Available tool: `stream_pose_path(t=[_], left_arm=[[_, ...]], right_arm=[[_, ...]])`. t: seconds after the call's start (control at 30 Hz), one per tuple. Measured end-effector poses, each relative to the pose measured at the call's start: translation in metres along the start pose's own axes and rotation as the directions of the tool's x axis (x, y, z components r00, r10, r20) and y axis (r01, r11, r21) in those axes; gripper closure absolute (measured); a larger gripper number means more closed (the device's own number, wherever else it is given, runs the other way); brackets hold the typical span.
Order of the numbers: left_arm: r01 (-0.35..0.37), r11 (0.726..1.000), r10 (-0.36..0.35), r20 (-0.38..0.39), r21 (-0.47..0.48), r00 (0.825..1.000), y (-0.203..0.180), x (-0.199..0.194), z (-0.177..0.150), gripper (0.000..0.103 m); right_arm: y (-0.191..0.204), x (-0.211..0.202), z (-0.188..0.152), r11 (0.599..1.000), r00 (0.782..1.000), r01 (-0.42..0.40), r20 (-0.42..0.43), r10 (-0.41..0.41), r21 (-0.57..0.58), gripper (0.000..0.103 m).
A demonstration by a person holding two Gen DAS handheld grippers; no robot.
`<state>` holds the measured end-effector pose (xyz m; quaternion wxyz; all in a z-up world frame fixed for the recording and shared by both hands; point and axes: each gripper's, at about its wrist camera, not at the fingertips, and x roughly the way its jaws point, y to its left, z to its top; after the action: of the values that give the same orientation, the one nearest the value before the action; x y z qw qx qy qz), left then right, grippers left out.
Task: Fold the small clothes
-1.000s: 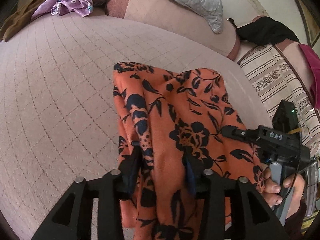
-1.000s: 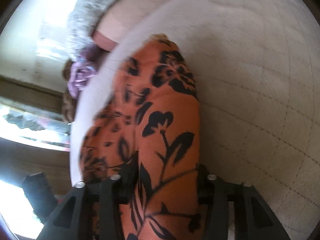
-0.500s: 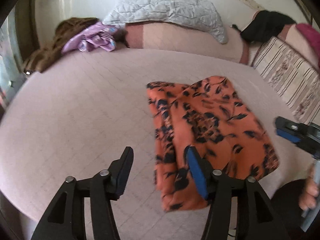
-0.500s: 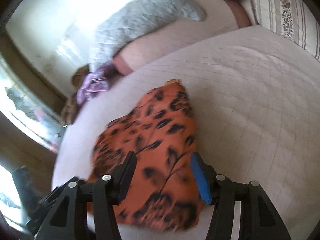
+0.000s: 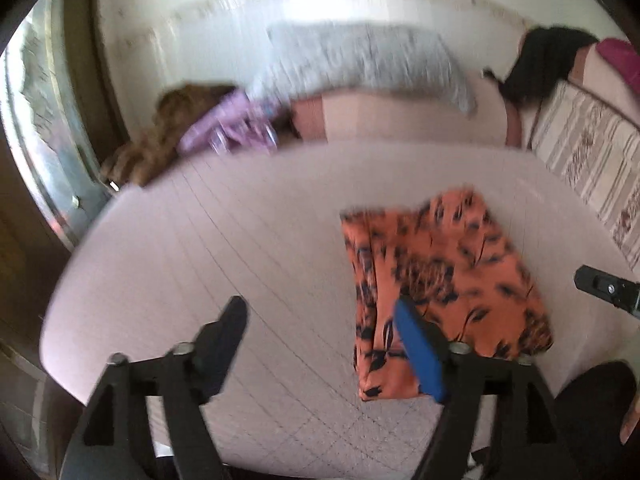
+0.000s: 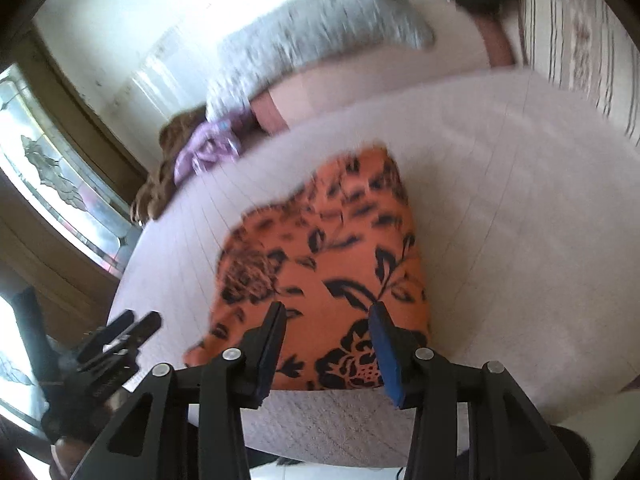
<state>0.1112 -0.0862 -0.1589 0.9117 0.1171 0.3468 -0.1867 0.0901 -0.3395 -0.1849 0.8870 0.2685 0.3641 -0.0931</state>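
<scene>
An orange cloth with a black flower print point(image 5: 440, 280) lies folded flat on the pale pink bed point(image 5: 224, 248). It also shows in the right wrist view point(image 6: 332, 264). My left gripper point(image 5: 320, 320) is open and empty, held above the bed to the left of the cloth's near edge. My right gripper point(image 6: 328, 324) is open and empty above the cloth's near edge. Neither touches the cloth. The right gripper's tip point(image 5: 600, 288) shows at the right of the left wrist view.
A purple garment point(image 5: 232, 128) and a brown one point(image 5: 160, 136) lie at the bed's far left corner. A grey quilted pillow point(image 5: 360, 60) and a black item point(image 5: 548, 60) sit at the head. A striped cushion point(image 5: 592, 160) lies along the right. A window point(image 6: 60, 184) is left.
Both grippers let go of the orange cloth, opened and pulled back and up from it. The cloth now lies folded on the bed.
</scene>
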Motion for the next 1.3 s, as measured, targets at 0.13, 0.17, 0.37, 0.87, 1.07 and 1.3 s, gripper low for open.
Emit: stream_pose_path(t=[0.13, 0.17, 0.37, 0.87, 1.07, 1.3], left_arm=[[-0.051, 0.999, 0.050, 0.107, 0.008, 0.993, -0.004, -0.046, 0.014, 0.012], [-0.056, 0.998, 0.054, 0.118, 0.010, 0.991, -0.006, -0.051, 0.017, 0.011], [-0.090, 0.996, 0.086, 0.206, 0.010, 0.975, -0.017, -0.102, 0.029, 0.007], [-0.158, 0.986, 0.168, 0.260, -0.059, 0.951, -0.016, -0.139, 0.034, 0.007], [-0.144, 0.988, 0.152, 0.230, -0.052, 0.961, -0.011, -0.136, 0.032, 0.007], [-0.156, 0.987, 0.161, 0.228, -0.039, 0.960, -0.007, -0.139, 0.031, 0.007]], right_arm=[[0.024, -0.054, 0.005, 0.998, 0.993, -0.002, 0.119, 0.010, -0.066, 0.055], [0.030, -0.061, 0.008, 0.997, 0.990, 0.007, 0.141, 0.004, -0.077, 0.055], [0.051, -0.111, 0.007, 0.987, 0.962, 0.094, 0.269, -0.057, -0.129, 0.045], [0.063, -0.127, -0.008, 0.976, 0.949, 0.142, 0.302, -0.088, -0.162, 0.040], [0.076, -0.112, -0.018, 0.971, 0.963, 0.129, 0.258, -0.075, -0.199, 0.040], [0.084, -0.117, -0.021, 0.963, 0.955, 0.152, 0.283, -0.085, -0.223, 0.040]])
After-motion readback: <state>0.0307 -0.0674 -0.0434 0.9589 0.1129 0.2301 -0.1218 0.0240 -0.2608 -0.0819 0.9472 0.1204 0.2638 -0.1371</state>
